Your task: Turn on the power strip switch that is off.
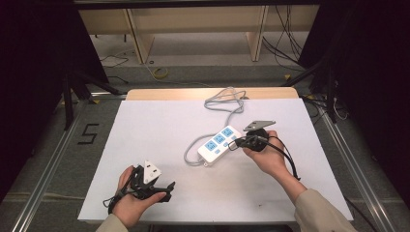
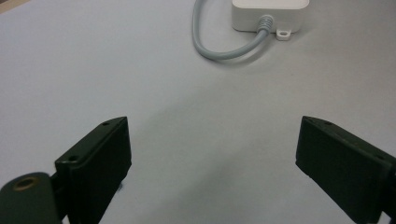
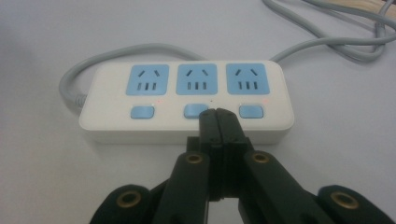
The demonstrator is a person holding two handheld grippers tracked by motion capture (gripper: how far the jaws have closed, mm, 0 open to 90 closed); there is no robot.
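A white power strip (image 1: pixel 219 143) with three blue sockets and three blue buttons lies at the middle of the white table; its grey cable (image 1: pixel 225 101) loops off to the far edge. My right gripper (image 1: pixel 240 141) is shut, its tips at the strip's right side. In the right gripper view the closed tips (image 3: pixel 217 113) rest against the middle blue button (image 3: pixel 194 111) of the strip (image 3: pixel 112 128); nothing is between the jaws. My left gripper (image 1: pixel 168 189) stands open near the table's front left, empty (image 2: pixel 212 158). The strip's cable end (image 2: pixel 270 14) shows ahead of it.
The white sheet (image 1: pixel 145 140) covers the table, bare around the strip. A wooden edge (image 1: pixel 169 93) runs along the far side. Metal rails (image 1: pixel 355 169) flank the table, and loose cables lie on the floor beyond.
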